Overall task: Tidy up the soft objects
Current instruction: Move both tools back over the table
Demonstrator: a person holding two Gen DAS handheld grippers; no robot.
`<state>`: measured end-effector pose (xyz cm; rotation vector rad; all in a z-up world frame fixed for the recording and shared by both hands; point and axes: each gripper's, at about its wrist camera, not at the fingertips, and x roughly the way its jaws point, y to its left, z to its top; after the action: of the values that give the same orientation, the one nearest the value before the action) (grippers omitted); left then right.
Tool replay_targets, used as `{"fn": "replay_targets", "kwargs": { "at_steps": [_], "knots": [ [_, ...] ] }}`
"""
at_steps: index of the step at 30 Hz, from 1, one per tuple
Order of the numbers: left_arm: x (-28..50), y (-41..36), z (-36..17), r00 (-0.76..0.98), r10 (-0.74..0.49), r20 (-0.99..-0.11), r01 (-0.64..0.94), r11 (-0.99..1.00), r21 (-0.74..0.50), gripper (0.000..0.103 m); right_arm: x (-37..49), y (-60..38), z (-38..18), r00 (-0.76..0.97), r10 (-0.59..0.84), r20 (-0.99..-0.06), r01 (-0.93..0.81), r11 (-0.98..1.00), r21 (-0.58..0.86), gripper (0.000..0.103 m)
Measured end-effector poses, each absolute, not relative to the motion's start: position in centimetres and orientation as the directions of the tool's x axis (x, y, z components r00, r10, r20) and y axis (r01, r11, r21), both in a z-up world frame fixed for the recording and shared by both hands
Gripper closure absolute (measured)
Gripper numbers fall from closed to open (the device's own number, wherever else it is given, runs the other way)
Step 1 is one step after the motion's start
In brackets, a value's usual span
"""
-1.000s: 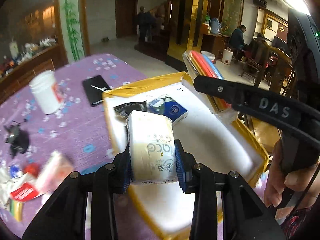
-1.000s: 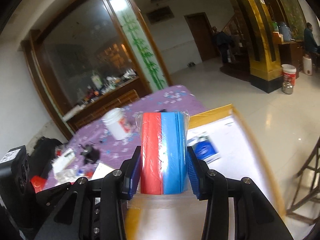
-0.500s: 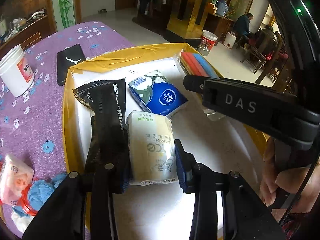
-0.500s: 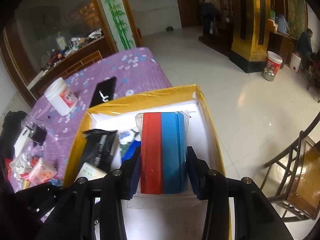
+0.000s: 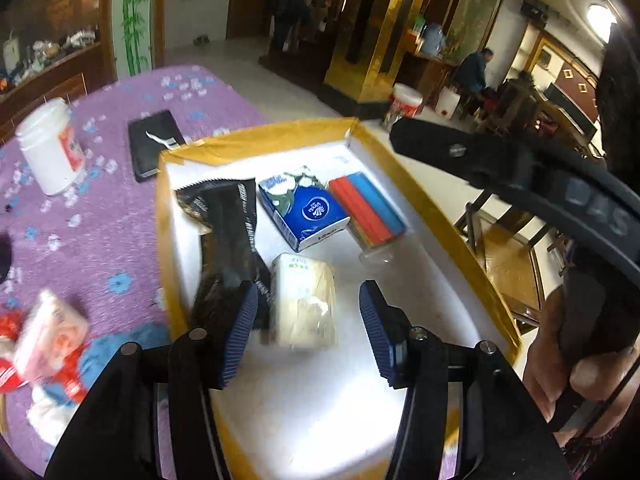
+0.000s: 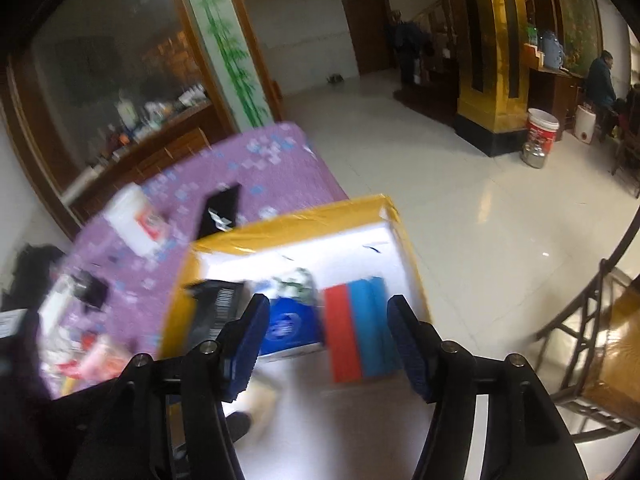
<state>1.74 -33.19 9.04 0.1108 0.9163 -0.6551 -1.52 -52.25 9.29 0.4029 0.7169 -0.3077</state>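
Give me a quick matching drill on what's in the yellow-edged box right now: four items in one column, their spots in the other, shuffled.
Items:
1. cream tissue pack
2. blue tissue pack
3. red and blue pack
4. black pouch

Places:
A. nearest the box's right wall
B. along the box's left side
C. between the open pads of the left claw, untouched
D. middle of the box, between the pouch and the red and blue pack

Pairs: 1-C, 2-D, 3-A, 4-B

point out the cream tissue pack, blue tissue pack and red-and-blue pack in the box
cream tissue pack [image 5: 302, 304], left wrist view, top face
blue tissue pack [image 5: 310, 212], left wrist view, logo face
red-and-blue pack [image 6: 358, 328], right wrist view, colour seam
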Motion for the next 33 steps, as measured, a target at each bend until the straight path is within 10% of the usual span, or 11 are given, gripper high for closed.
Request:
{"fn": "replay_targets", "kwargs": {
  "at_steps": [11,33],
  "knots": [
    [-2.4,-21.9,10.0,0.574,-0.429,-0.697,0.513,0.852,-0.102,0.052,-7.9,-43.2,12.9,0.893,-0.042,-0.448,0.232,0.896,0.378,0.034],
    [-2.2,2.2,3.7,0.660,-0.184,-0.729,0.143,0.983,-0.118,0.051,-0.3,-25.6,4.8,0.694,0.270,-0.667,-0.093,0.953,0.290,0.033]
  ]
}}
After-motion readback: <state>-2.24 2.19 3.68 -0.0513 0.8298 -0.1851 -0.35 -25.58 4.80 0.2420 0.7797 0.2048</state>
